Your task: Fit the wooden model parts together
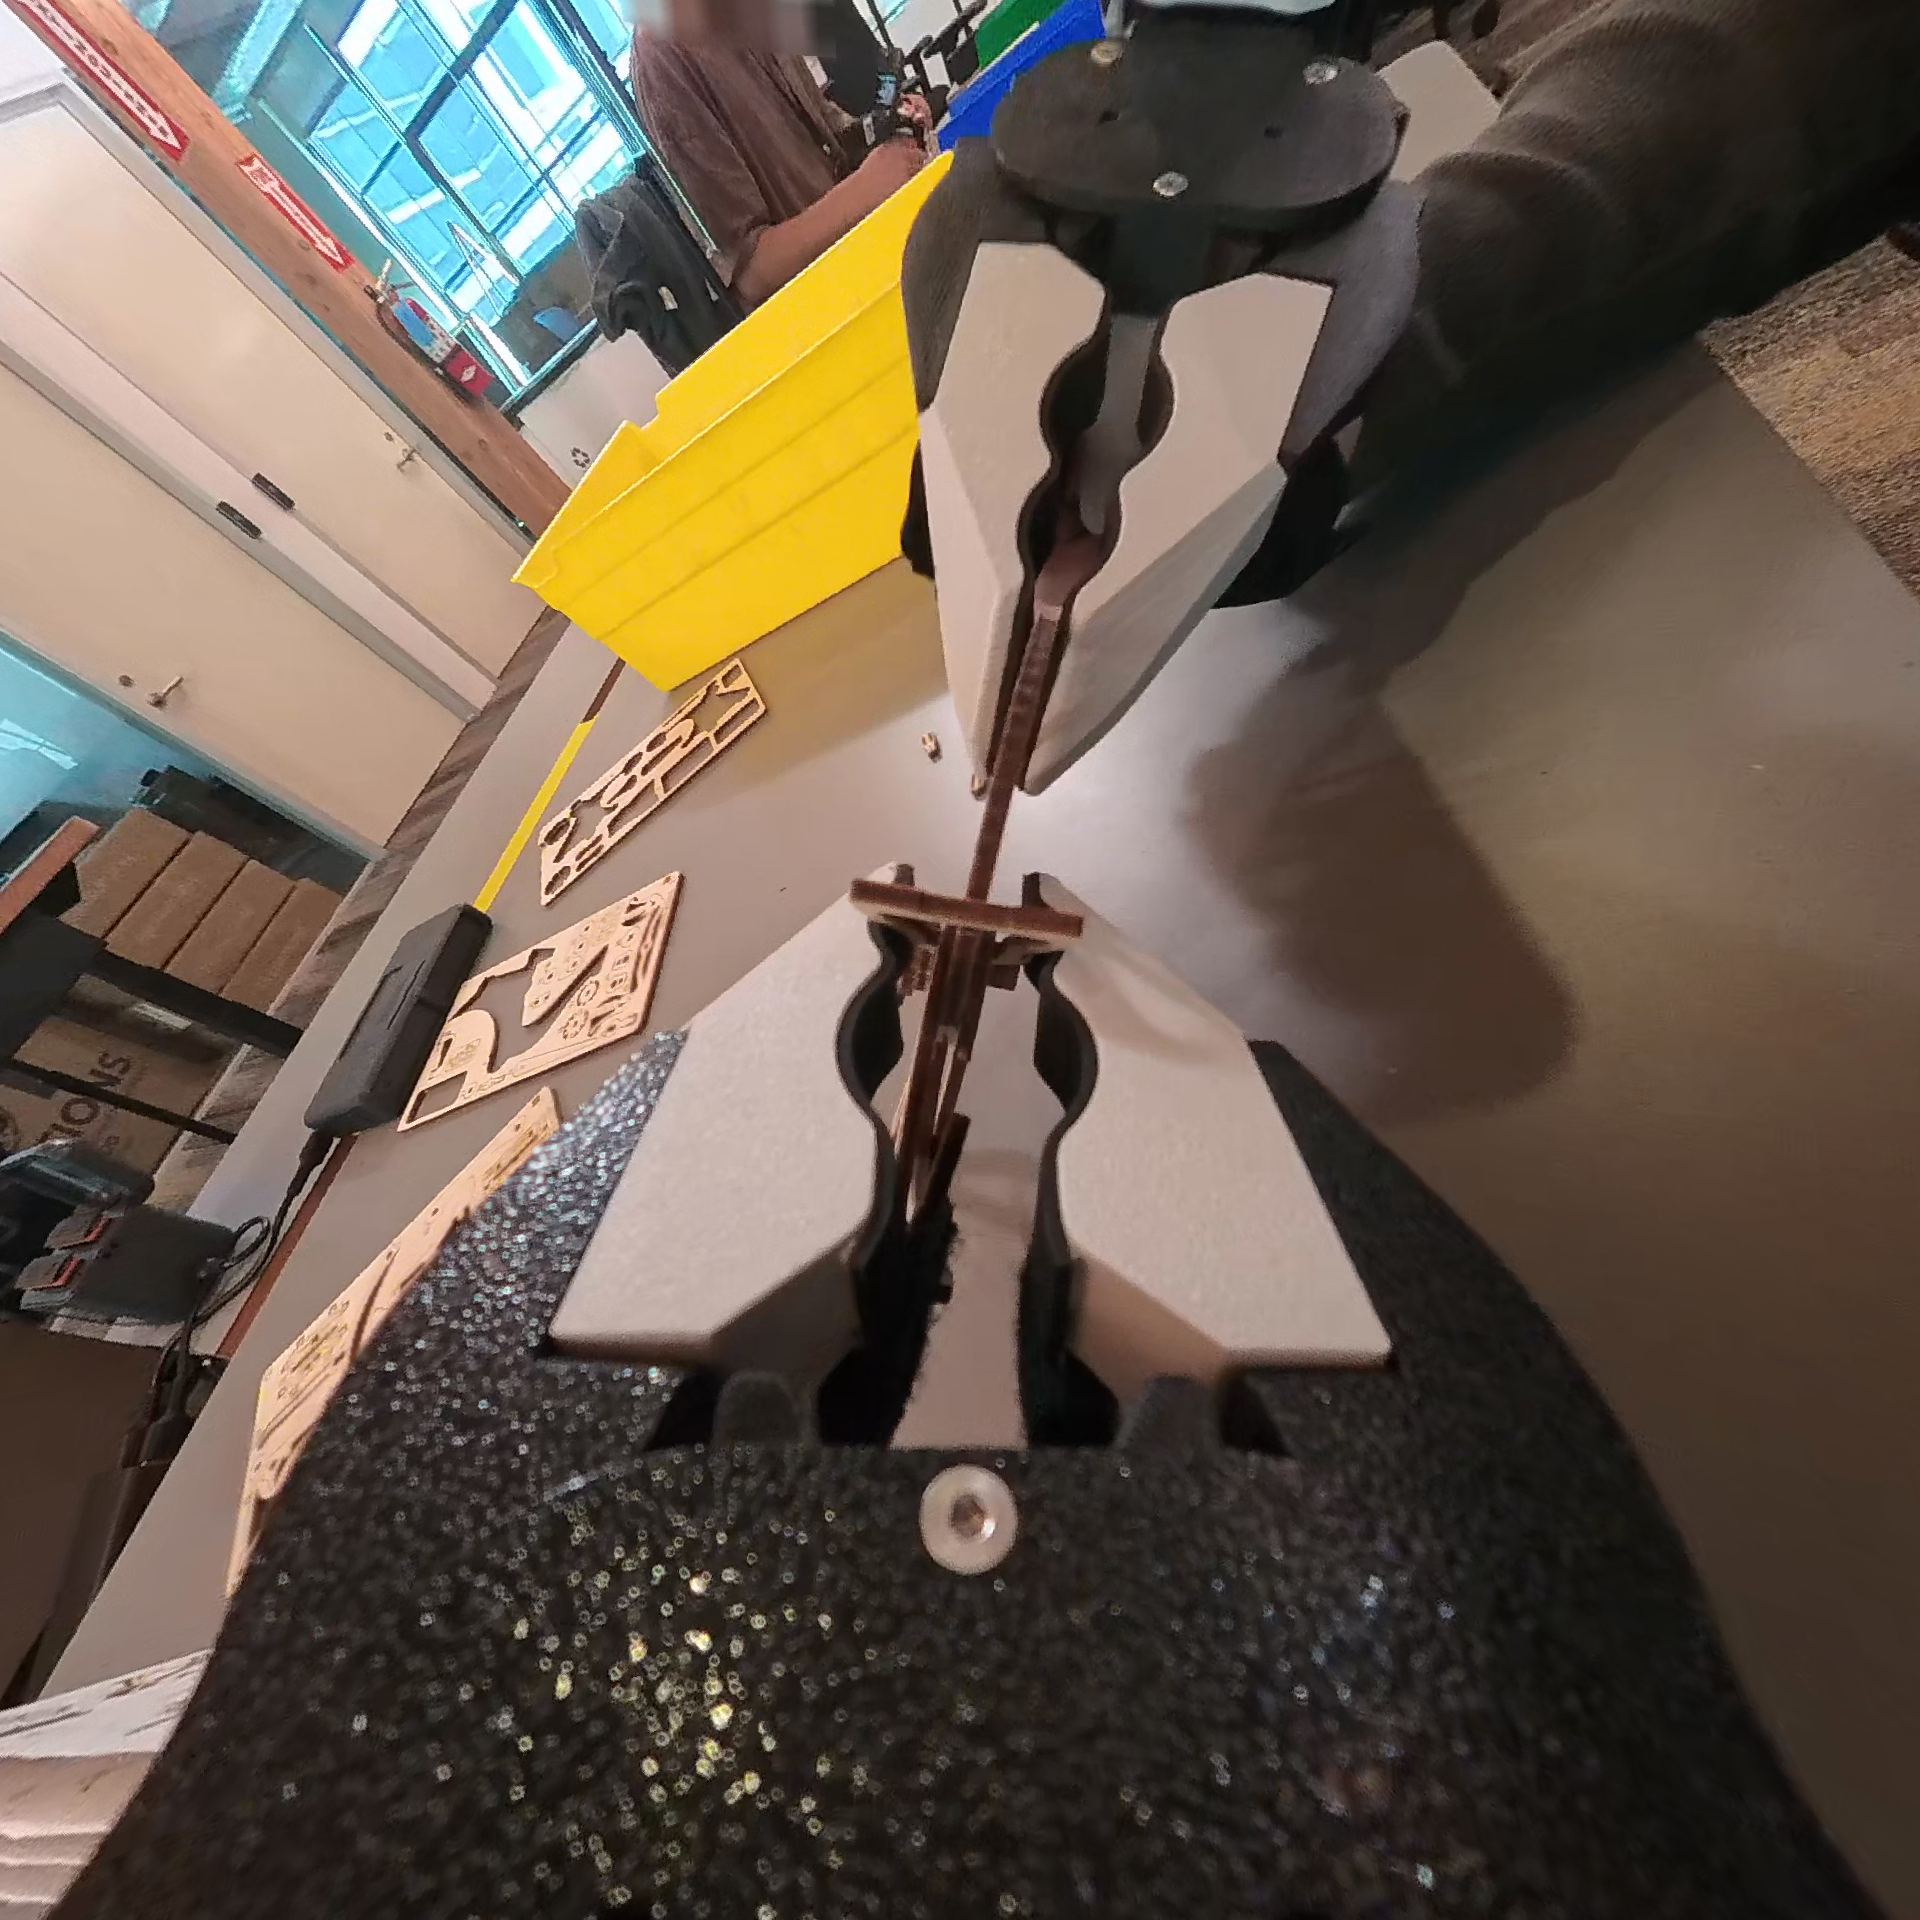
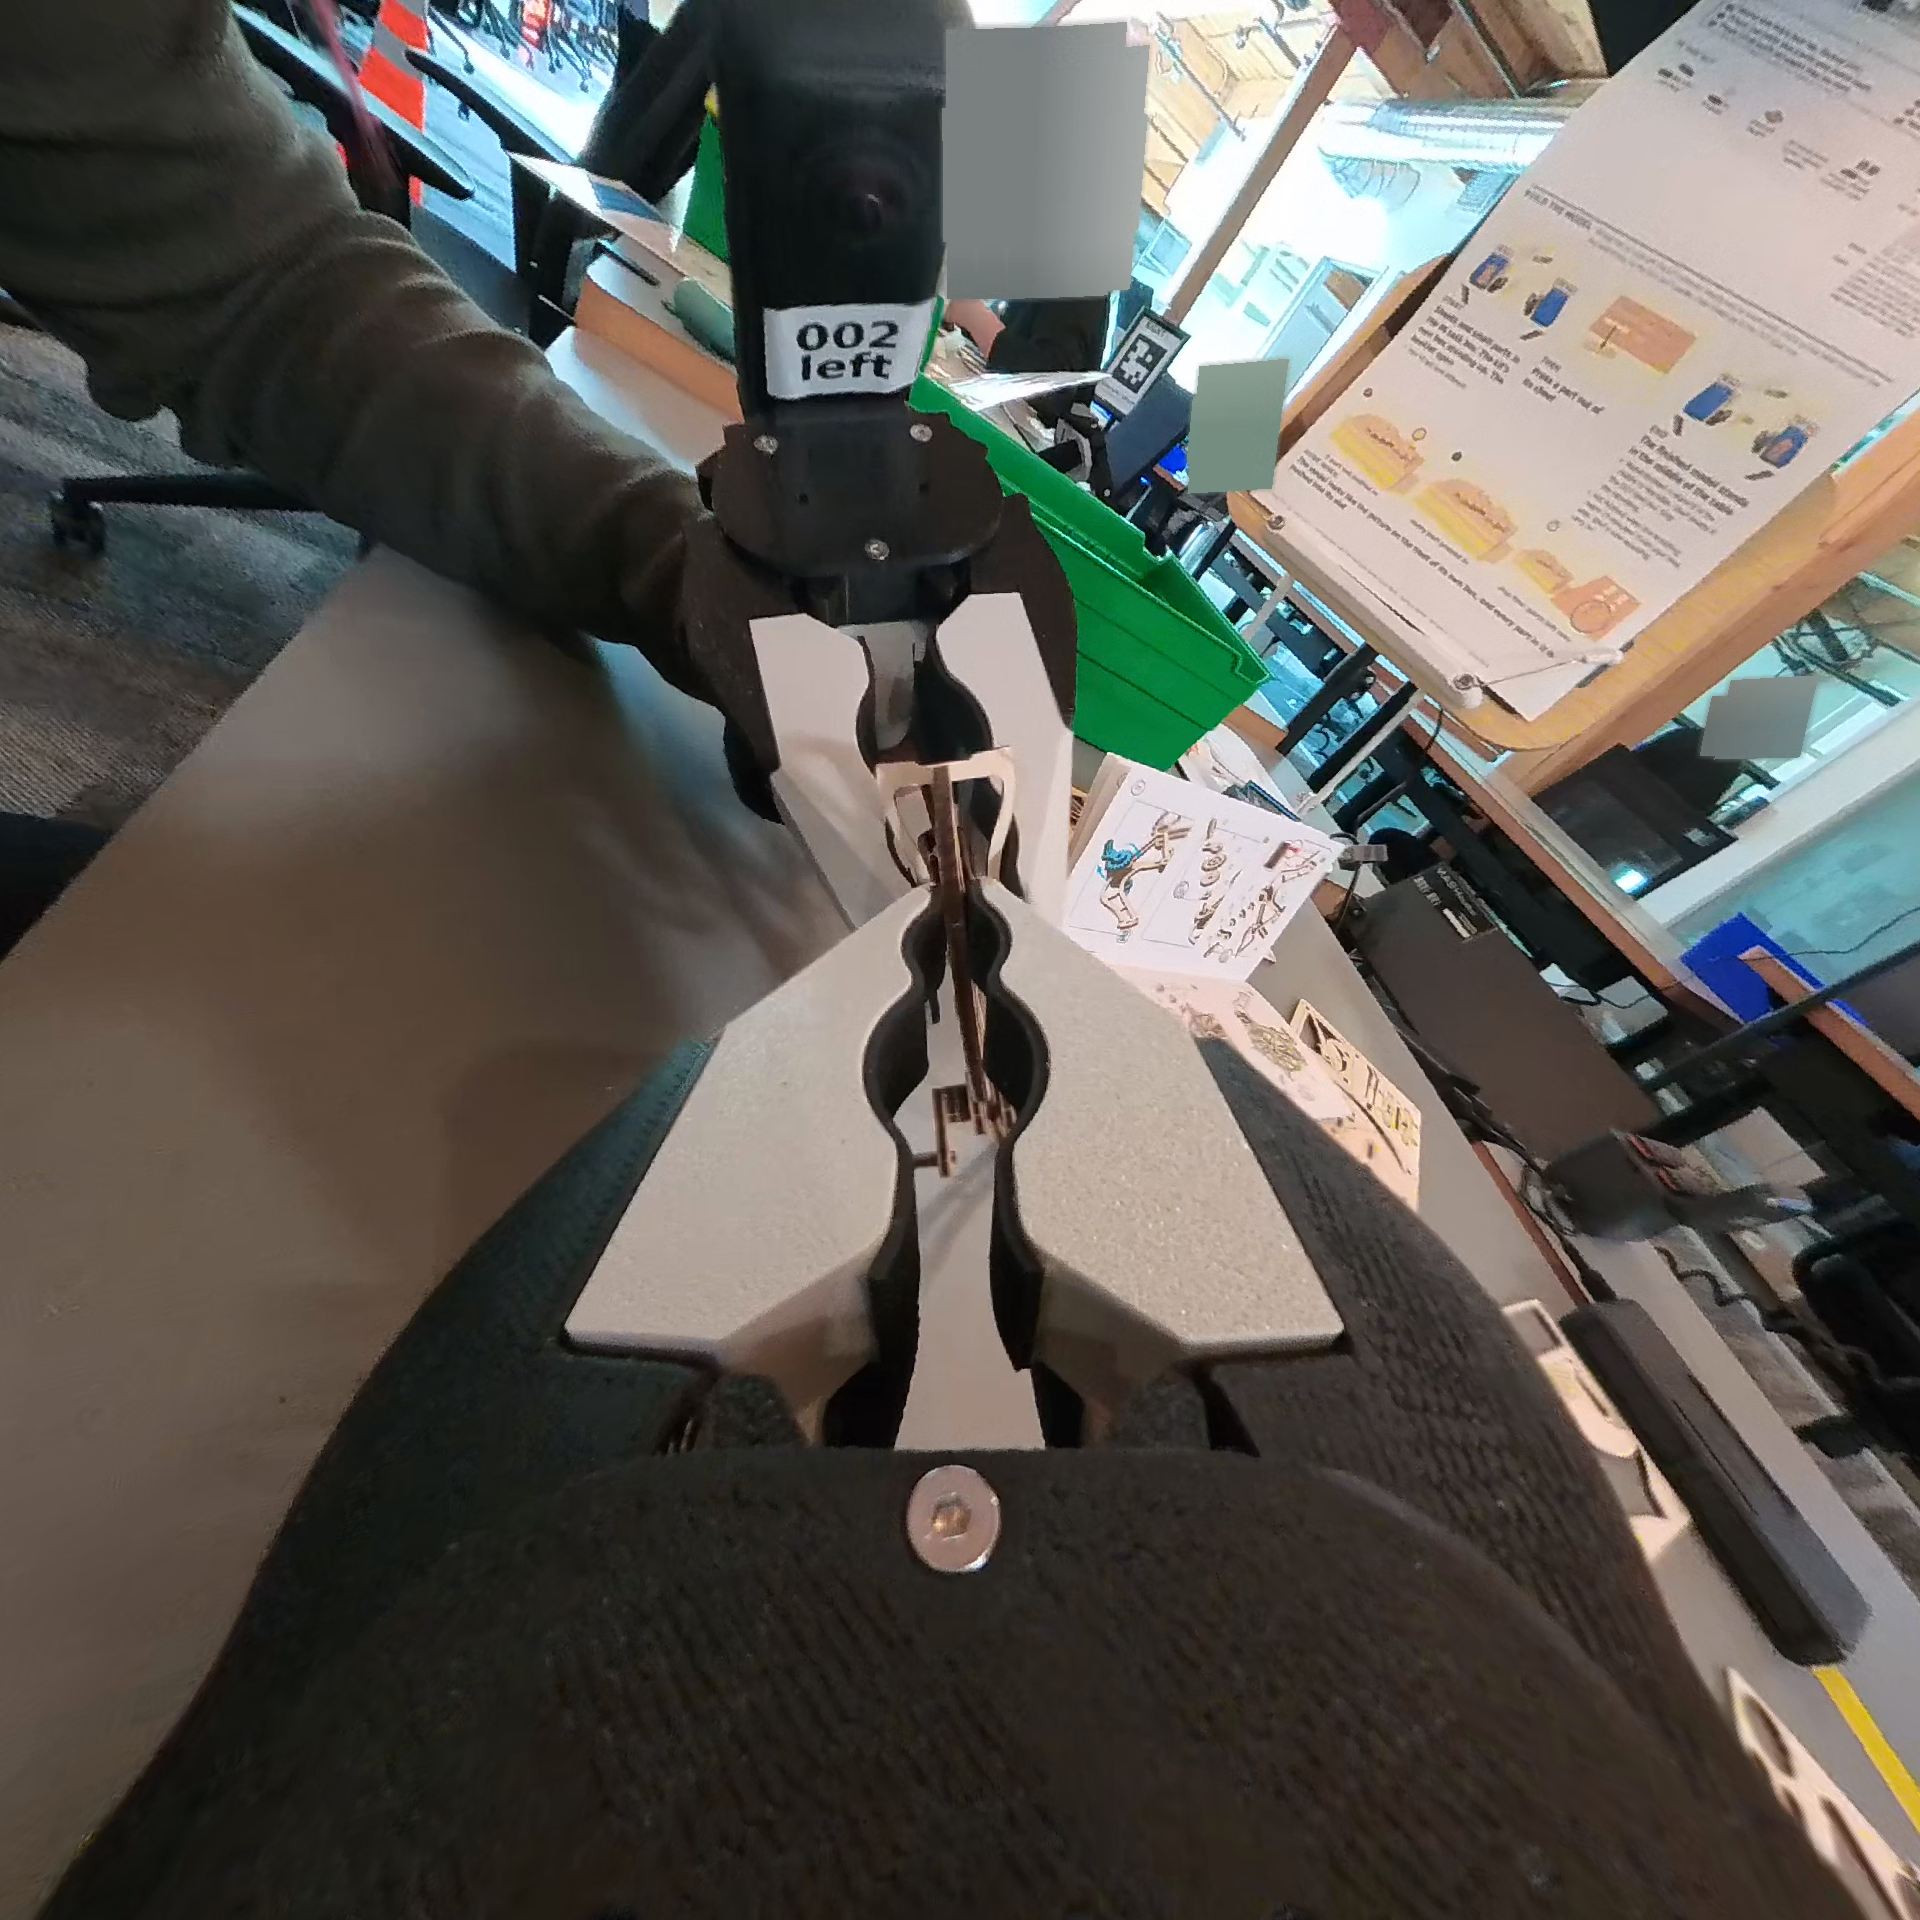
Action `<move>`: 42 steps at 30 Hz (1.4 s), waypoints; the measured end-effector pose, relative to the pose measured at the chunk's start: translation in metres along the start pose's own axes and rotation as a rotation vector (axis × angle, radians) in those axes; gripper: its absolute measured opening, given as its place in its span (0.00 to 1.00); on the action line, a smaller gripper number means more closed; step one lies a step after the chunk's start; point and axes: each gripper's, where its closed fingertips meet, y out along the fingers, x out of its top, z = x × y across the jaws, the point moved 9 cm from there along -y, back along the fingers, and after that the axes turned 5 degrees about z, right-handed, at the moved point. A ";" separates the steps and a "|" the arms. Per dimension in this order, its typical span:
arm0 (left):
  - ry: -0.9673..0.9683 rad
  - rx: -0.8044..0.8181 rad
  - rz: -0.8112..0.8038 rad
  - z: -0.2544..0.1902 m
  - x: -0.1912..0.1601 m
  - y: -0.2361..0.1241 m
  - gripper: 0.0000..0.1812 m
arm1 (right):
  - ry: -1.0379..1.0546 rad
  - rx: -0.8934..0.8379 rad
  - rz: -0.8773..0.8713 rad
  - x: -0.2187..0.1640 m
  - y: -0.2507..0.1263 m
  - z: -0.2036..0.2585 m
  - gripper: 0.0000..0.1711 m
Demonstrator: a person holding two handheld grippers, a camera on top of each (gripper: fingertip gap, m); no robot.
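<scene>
Mid-join, above the table [image 1: 1558,935]: left gripper [image 1: 961,914] pinches the wooden assembly [image 1: 951,997], right gripper [image 2: 951,935] pinches a thin strip [image 1: 1003,790]. Next, I'd guess: align strip to slot, push straight.

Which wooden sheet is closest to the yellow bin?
The punched-out sheet lying right beside the yellow bin; the other sheets lie farther along the table edge.

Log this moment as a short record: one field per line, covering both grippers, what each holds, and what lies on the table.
left gripper: shut on a dark-edged wooden sub-assembly with a flat cross plate
right gripper: shut on a thin flat wooden strip part
contact: strip tip meets the cross plate, midair above the grey table
on table: three pale laser-cut wooden sheets, yellow plastic bin, black box with cable, green plastic bin, illustrated instruction sheet
fit: seating depth not visible
</scene>
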 end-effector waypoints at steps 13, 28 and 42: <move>0.045 -0.087 -0.101 -0.004 0.003 -0.010 0.14 | -0.145 -0.014 0.048 0.005 -0.002 0.008 0.00; 0.184 0.039 -0.028 -0.007 0.013 -0.010 0.12 | -0.114 -0.032 0.063 0.009 -0.006 0.007 0.00; 0.150 0.051 -0.009 -0.008 0.014 -0.008 0.12 | -0.067 -0.024 0.086 0.000 -0.001 0.005 0.00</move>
